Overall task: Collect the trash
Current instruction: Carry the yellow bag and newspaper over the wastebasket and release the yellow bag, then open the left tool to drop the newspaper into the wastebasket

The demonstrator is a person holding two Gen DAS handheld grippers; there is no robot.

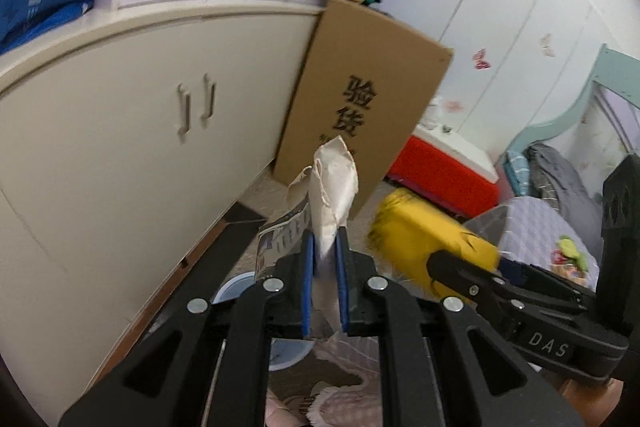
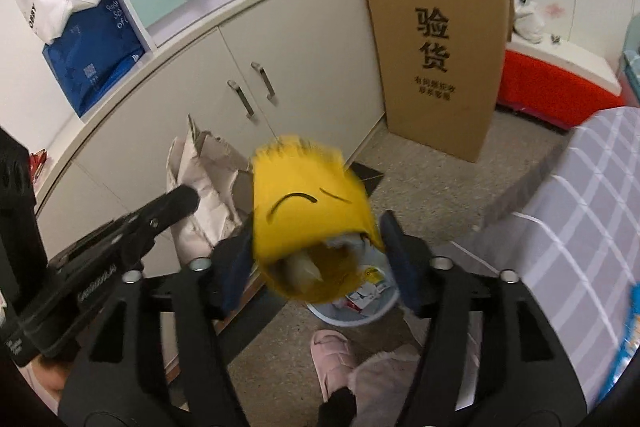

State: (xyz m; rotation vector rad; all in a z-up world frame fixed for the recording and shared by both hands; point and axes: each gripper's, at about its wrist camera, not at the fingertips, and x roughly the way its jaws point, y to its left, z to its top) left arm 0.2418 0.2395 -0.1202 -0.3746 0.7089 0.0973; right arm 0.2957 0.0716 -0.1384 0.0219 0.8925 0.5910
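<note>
Clamping a crumpled beige paper wrapper between its blue pads, the left gripper stands nearly closed, the paper sticking up past the fingertips and a printed scrap hanging just to its left. The grip is narrow because the paper is thin and would slip from anything looser. Beyond the gripper, the white cabinet runs along the left and a tall cardboard box leans against its end.

Below the left gripper's fingers, a pale blue trash bin shows only in slivers. The right wrist view gives it better: the bin sits on the floor just beneath the right gripper, already holding some printed packaging. Both hands point steeply down at it, which suits dropping the rubbish in.

The right gripper has its fingers spread fairly wide around a yellow container with a drawn face, open end toward the camera and white scraps inside. The container is motion-blurred, and its right side looks clear of the right pad; it seems to be loose rather than pinched, though the blur leaves that uncertain. To the right of this gripper lies a checked bedcover, and a pink slipper is on the floor below.
</note>
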